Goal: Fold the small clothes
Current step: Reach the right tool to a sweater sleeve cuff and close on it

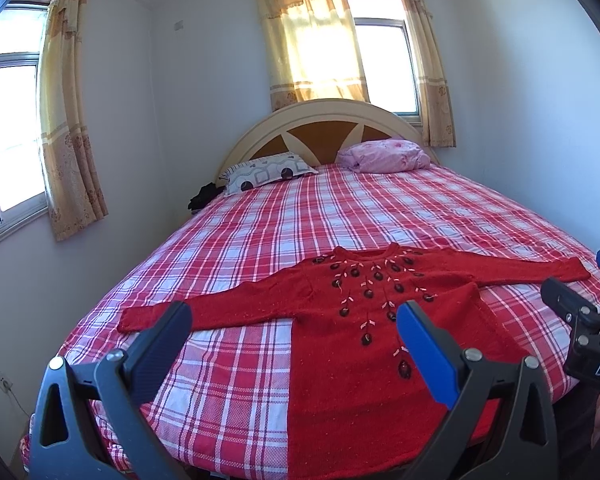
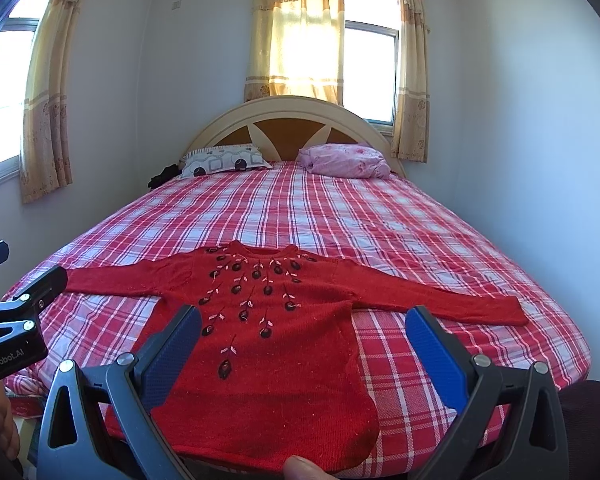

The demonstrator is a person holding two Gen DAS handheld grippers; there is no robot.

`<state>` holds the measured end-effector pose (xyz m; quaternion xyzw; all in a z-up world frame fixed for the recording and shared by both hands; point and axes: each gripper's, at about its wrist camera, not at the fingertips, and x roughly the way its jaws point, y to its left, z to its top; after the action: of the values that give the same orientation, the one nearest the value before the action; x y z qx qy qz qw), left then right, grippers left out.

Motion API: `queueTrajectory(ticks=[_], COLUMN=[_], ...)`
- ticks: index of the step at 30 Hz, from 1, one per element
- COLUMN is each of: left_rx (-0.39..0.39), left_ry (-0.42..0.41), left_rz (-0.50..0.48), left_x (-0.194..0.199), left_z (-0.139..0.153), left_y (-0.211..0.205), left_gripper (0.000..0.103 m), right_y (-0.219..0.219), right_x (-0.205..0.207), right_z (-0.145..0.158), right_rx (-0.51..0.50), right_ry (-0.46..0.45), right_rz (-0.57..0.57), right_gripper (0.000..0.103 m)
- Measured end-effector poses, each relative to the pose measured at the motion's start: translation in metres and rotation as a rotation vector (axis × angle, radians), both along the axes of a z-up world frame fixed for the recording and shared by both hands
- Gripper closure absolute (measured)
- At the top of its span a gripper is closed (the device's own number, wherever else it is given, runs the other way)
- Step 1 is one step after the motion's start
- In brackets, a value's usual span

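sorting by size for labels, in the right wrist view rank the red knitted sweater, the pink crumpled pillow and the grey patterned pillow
1. Red knitted sweater, by far the largest.
2-3. Pink crumpled pillow and grey patterned pillow look about alike; both lie far off by the headboard, so I won't rank them.

Red knitted sweater (image 2: 276, 320) with dark bead-and-leaf embroidery on a red, white and pale-blue plaid bedspread (image 2: 340, 216); grey-patterned pillow (image 2: 220, 160), pink floral pillow (image 2: 344, 160), cream-and-brown headboard (image 2: 288, 124), yellow-beige curtains (image 2: 296, 32), blue-padded black gripper fingers (image 2: 436, 356).
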<state>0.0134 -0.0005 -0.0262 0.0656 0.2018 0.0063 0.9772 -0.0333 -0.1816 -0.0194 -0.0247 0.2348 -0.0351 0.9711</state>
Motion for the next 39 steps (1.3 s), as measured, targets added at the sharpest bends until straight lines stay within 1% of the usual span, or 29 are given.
queueTrajectory(ticks=[4, 7, 9, 11, 14, 15, 16, 17, 18, 19, 20, 23, 25, 28, 32, 35, 39], left_rx=[0.019, 0.029, 0.036, 0.051, 0.084, 0.097, 0.107, 0.113, 0.118, 0.129, 0.152, 0.188, 0.183, 0.194, 0.218, 0.228, 0.237], left_ry=[0.024, 0.078, 0.116, 0.138, 0.144, 0.146, 0.150, 0.162, 0.170, 0.179, 0.183, 0.183, 0.193, 0.205, 0.230, 0.254, 0.281], left_rz=[0.021, 0.021, 0.018, 0.028, 0.046, 0.053, 0.059, 0.062, 0.063, 0.064, 0.068, 0.090, 0.098, 0.110, 0.114, 0.117, 0.123], left_x=[0.014, 0.029, 0.040, 0.049, 0.063, 0.068, 0.073, 0.081, 0.087, 0.093, 0.102, 0.121, 0.134, 0.152, 0.174, 0.187, 0.197], left_z=[-0.016, -0.036, -0.051, -0.064, -0.078, -0.082, -0.086, -0.091, -0.095, -0.098, -0.102, -0.107, -0.109, -0.114, -0.125, -0.133, -0.141], left_y=[-0.004, -0.009, -0.011, -0.013, -0.015, -0.016, -0.016, -0.014, -0.014, -0.013, -0.013, -0.010, -0.006, -0.006, -0.011, -0.012, -0.014], left_gripper=[0.000, 0.000, 0.000, 0.000, 0.000, 0.000, 0.000, 0.000, 0.000, 0.000, 0.000, 0.000, 0.000, 0.000, 0.000, 0.000, 0.000], right_y=[-0.012, -0.031, -0.051, -0.072, -0.113, -0.130, -0.146, -0.162, -0.175, -0.192, -0.212, -0.268, -0.306, -0.353, -0.400, -0.426, -0.447], right_x=[0.017, 0.032, 0.043, 0.054, 0.068, 0.071, 0.074, 0.077, 0.079, 0.082, 0.085, 0.085, 0.085, 0.085, 0.091, 0.097, 0.109], right_z=[-0.016, -0.030, -0.041, -0.052, -0.070, -0.076, -0.082, -0.088, -0.093, -0.098, -0.103, -0.111, -0.114, -0.119, -0.127, -0.132, -0.142], right_rx=[0.012, 0.035, 0.063, 0.090, 0.157, 0.186, 0.211, 0.229, 0.236, 0.239, 0.249, 0.326, 0.367, 0.403, 0.459, 0.507, 0.550], right_ry=[0.029, 0.055, 0.066, 0.090, 0.119, 0.130, 0.142, 0.157, 0.171, 0.190, 0.206, 0.211, 0.217, 0.211, 0.215, 0.204, 0.217], right_rz=[0.004, -0.014, -0.041, -0.091, -0.161, -0.190, -0.211, -0.233, -0.252, -0.278, -0.311, -0.403, -0.477, -0.572, -0.651, -0.673, -0.687], right_gripper=[0.001, 0.001, 0.001, 0.001, 0.002, 0.007, 0.017, 0.022, 0.029, 0.033, 0.033, 0.036, 0.045, 0.049, 0.051, 0.051, 0.052])
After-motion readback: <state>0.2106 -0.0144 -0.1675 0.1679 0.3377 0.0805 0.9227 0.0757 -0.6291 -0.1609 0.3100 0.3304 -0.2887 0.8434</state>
